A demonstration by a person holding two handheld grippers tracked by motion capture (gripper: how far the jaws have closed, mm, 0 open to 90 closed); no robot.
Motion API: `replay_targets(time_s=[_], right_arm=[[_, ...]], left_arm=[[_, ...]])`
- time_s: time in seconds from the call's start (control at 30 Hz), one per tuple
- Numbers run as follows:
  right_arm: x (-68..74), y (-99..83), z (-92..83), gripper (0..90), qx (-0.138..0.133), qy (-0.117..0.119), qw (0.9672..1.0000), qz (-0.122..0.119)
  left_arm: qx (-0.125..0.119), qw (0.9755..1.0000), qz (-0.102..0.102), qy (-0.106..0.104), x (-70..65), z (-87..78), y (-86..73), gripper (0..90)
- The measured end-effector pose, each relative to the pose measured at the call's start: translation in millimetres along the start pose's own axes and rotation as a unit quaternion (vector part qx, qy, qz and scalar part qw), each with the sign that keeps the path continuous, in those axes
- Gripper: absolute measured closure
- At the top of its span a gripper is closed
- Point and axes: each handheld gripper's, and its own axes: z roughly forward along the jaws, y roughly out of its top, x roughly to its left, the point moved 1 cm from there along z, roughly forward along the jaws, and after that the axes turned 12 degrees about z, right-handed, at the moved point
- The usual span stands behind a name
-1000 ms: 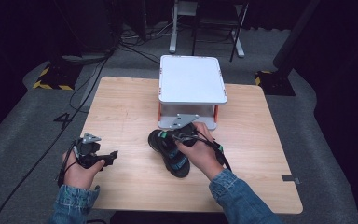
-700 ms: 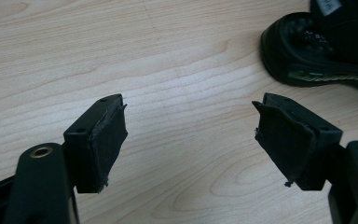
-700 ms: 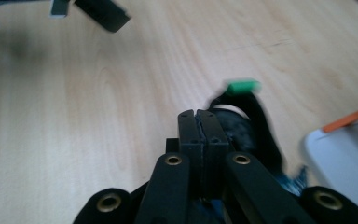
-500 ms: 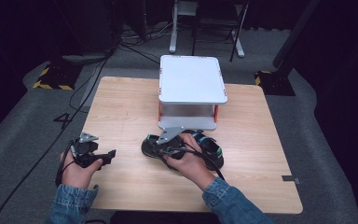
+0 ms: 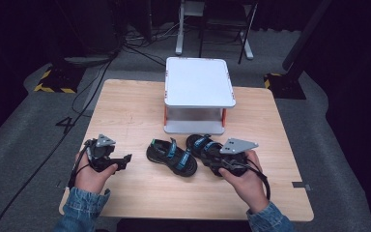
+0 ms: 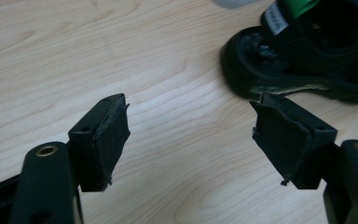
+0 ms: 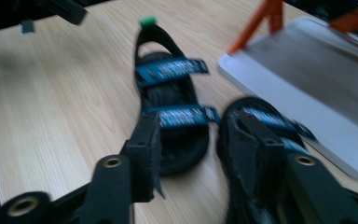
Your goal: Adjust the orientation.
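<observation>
Two black sandals with blue straps lie side by side in front of the stand. The left sandal (image 5: 171, 157) (image 7: 168, 70) has a green tag at its heel, and its heel end (image 6: 307, 56) shows in the left gripper view. My right gripper (image 5: 216, 157) (image 7: 193, 126) hovers at the right sandal (image 5: 204, 145) (image 7: 270, 121). Its jaws have just been opening, with one pad over that sandal's sole and neither pad pressing on anything. My left gripper (image 5: 125, 160) (image 6: 191, 107) is open over bare wood, left of the sandals.
A white two-level stand (image 5: 199, 82) (image 7: 317, 70) on orange legs sits at the back middle of the wooden table (image 5: 125, 111), close behind the sandals. Bare wood lies to the left and along the front edge. Cables run over the floor at the left.
My right hand has swung from the middle to the right, and its jaws, shut before, now stand apart. The left sandal lies free on the table. The left hand has shifted slightly.
</observation>
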Motion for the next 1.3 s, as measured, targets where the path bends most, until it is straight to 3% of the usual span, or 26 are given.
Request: replay_targets(time_s=[0.23,0.3,0.37,0.43,0.5,0.67,0.77,0.93,1.0,1.07,1.1,1.23,1.3], right_arm=[[-19.4,-14.9,-27.4,48.8,-0.012,-0.032,0.9990,0.029],[-24.4,-18.3,-34.0,48.2,-0.013,-0.040,0.9985,0.035],[-30.1,-21.8,-41.0,47.6,-0.016,-0.048,0.9977,0.044],[-36.3,-25.6,-48.0,47.1,-0.018,-0.057,0.9967,0.054],[-42.0,-29.2,-54.4,46.8,-0.023,-0.065,0.9954,0.066],[-49.2,-34.2,-65.7,46.1,-0.033,-0.073,0.9934,0.082],[-50.9,-36.4,-67.9,46.1,-0.033,-0.074,0.9929,0.086],[-52.2,-40.5,-67.7,46.1,-0.031,-0.071,0.9926,0.094],[-52.3,-41.3,-67.8,46.1,-0.030,-0.070,0.9925,0.095],[-52.2,-41.7,-68.1,46.0,-0.030,-0.070,0.9924,0.097],[-52.3,-41.8,-68.1,46.0,-0.030,-0.069,0.9924,0.098],[-52.6,-42.3,-67.3,46.1,-0.029,-0.069,0.9923,0.098],[-53.0,-42.5,-66.5,46.2,-0.029,-0.067,0.9924,0.099]], left_arm=[[-0.015,0.9987,0.037,-0.031,-13.5,11.7,19.6,23.4],[-0.020,0.9974,0.058,-0.036,-14.9,15.9,23.4,21.5],[-0.036,0.9940,0.091,-0.049,-19.4,21.6,28.8,18.1],[-0.040,0.9913,0.108,-0.064,-25.2,27.8,33.0,16.0],[-0.037,0.9890,0.128,-0.066,-28.7,34.9,36.0,16.0],[-0.015,0.9862,0.153,-0.060,-32.6,55.6,39.6,16.0],[-0.008,0.9862,0.155,-0.057,-32.7,67.2,42.1,16.0],[-0.025,0.9818,0.167,-0.087,-27.9,73.4,47.1,14.4],[-0.030,0.9782,0.174,-0.109,-25.9,74.7,46.4,15.5],[-0.035,0.9754,0.177,-0.127,-25.4,74.7,46.1,20.3],[-0.038,0.9736,0.176,-0.140,-25.9,73.9,46.0,28.0],[-0.024,0.9712,0.191,-0.141,-29.9,70.0,45.4,47.0],[-0.011,0.9682,0.214,-0.128,-34.3,67.9,47.0,60.0]])
